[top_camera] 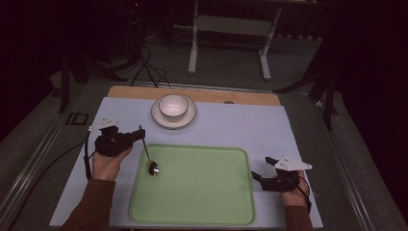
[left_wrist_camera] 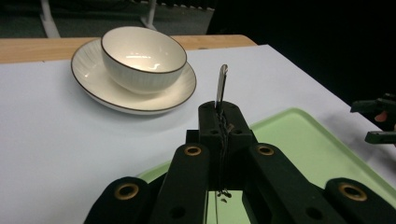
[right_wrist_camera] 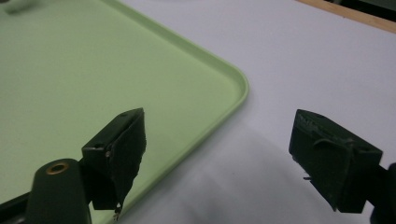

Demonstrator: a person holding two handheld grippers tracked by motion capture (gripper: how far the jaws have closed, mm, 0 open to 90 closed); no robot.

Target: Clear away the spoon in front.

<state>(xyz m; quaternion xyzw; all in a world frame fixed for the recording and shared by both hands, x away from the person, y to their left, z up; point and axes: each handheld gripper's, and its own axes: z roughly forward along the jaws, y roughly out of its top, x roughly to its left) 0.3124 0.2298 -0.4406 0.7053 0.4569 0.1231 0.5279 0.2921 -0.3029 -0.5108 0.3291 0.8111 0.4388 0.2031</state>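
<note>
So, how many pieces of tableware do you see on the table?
3: a bowl standing on a plate at the far side, and a spoon held by the left gripper, its head over the green tray.

Green rectangular plastic tray [top_camera: 202,192]: wide bare floor across its middle and right, open to a gripper from above. One obstacle there: metal spoon [top_camera: 150,156], bowl end resting at the tray's left edge, handle slanting up and away.

Cream ceramic bowl [top_camera: 173,106] sits on a cream saucer [top_camera: 159,118] at the far middle of the white table cover [top_camera: 269,130], just beyond the tray's far rim. An open strip of cover runs between saucer and tray.

Right of the tray, bare cover near its rounded corner [right_wrist_camera: 240,86]. Far right of the cover also open.
</note>
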